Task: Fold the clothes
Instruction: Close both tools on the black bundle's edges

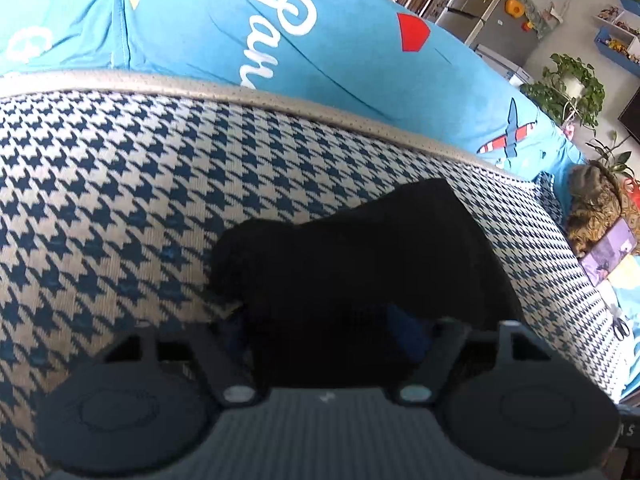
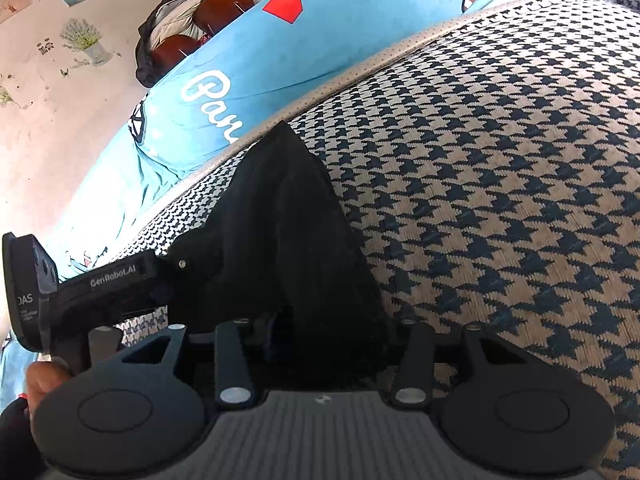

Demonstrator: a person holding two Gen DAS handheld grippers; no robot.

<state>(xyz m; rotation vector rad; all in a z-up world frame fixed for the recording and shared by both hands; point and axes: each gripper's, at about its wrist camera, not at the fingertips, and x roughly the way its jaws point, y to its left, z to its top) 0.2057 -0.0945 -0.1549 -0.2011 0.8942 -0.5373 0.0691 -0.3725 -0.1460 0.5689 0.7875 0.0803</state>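
Because the black garment [image 1: 360,264] lay bunched on the houndstooth cushion [image 1: 120,200], with its near edge running in between the jaws of both tools, the main risk was a poor hold: the cloth was too dark to show layers, so either gripper could have pinched one ply only, or a thick wad, and the fold would have come out crooked. The left hand-held gripper [image 1: 338,344] stood about half open around the cloth; whether its pads pressed on it I could not tell. The right hand-held gripper [image 2: 324,340] was likewise part open with the garment's edge between its jaws, grip unclear. The two tools sat close together, the left one's body showing at the left of the right wrist view, so a careless swing might have knocked them together. The cushion's rough weave could also have dragged the fabric and undone a crease. Beyond the cushion's pale piping lay a blue cover [image 1: 340,40] with white script reading "Pan" or "Pau", the rest hidden. The left tool carried "GenRobot.AI" [image 2: 113,277], and on its end plate letters that looked like "DAS".
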